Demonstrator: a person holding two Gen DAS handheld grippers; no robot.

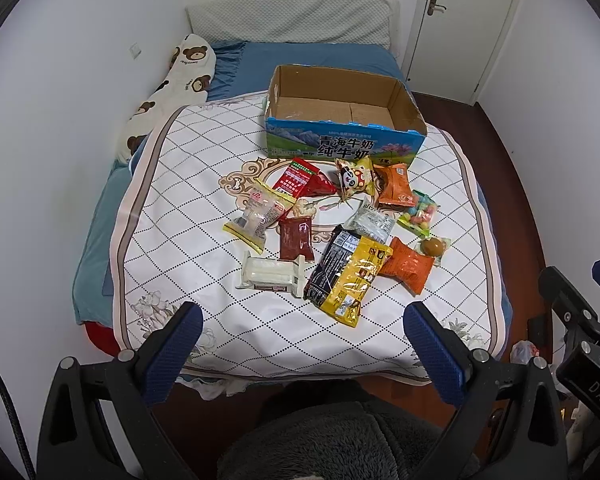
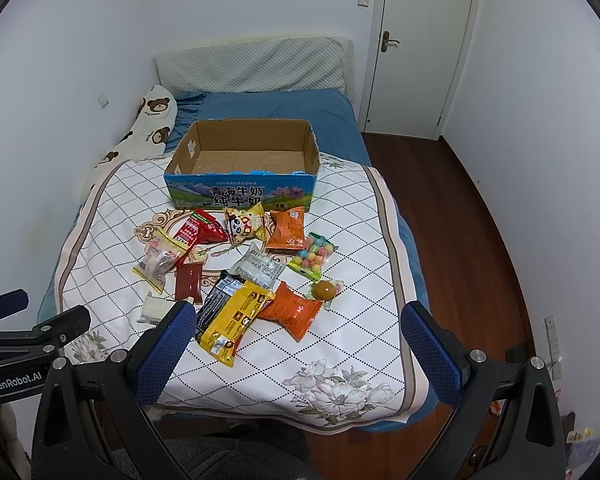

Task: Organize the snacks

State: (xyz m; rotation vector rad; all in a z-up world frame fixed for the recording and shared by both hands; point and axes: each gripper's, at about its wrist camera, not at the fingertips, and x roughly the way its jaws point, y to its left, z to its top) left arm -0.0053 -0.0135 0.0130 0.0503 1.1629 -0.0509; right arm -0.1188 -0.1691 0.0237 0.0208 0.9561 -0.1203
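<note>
Before empty box point(image 2: 244, 160): snacks point(image 2: 236, 276); both grippers point(image 1: 302, 316) point(image 2: 298, 320) agape

Left wrist view: from the bed's foot, raised, facing the headboard, set back from the bed point(image 1: 228, 312). Right wrist view: same direction, stationed further right, floor visible alongside. Shared: bed, cardboard box point(image 1: 342, 136) point(image 2: 240, 188), scattered snack packets point(image 1: 332, 232) point(image 2: 240, 272), door point(image 2: 420, 40).

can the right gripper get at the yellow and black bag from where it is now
Probably yes. The right gripper is open and holds nothing, and the yellow and black bag lies on top of the pile at the near edge, just ahead of its fingers, with nothing between them.
</note>
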